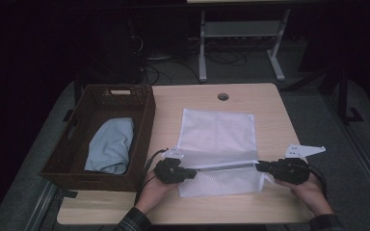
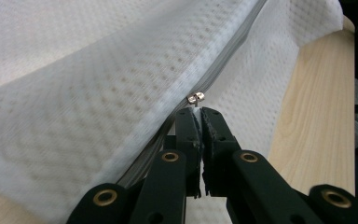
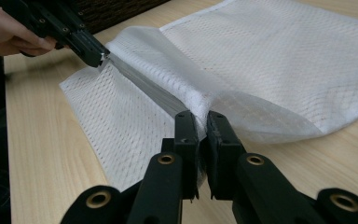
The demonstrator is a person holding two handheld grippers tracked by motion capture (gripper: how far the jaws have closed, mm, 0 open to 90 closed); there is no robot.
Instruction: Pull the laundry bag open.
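Note:
A white mesh bag (image 1: 217, 130) lies flat in the middle of the wooden table (image 1: 270, 115), with its grey zipper (image 1: 226, 165) pulled taut between my two grippers. My left gripper (image 1: 195, 172) is shut on the small metal zipper pull (image 2: 196, 98) at the zipper's left end; its jaw tips (image 2: 200, 111) meet just under the pull. My right gripper (image 1: 257, 166) is shut on the bag's fabric at the zipper's right end (image 3: 198, 116). In the right gripper view the left gripper (image 3: 100, 56) shows farther off, a hand behind it, with the zipper (image 3: 144, 86) running between the two.
A dark brown wicker basket (image 1: 144, 103) stands at the table's left side with a light blue cloth (image 1: 111, 144) lying in it. A round cable hole (image 1: 223, 96) sits near the table's far edge. A white desk frame (image 1: 241, 29) stands on the floor behind.

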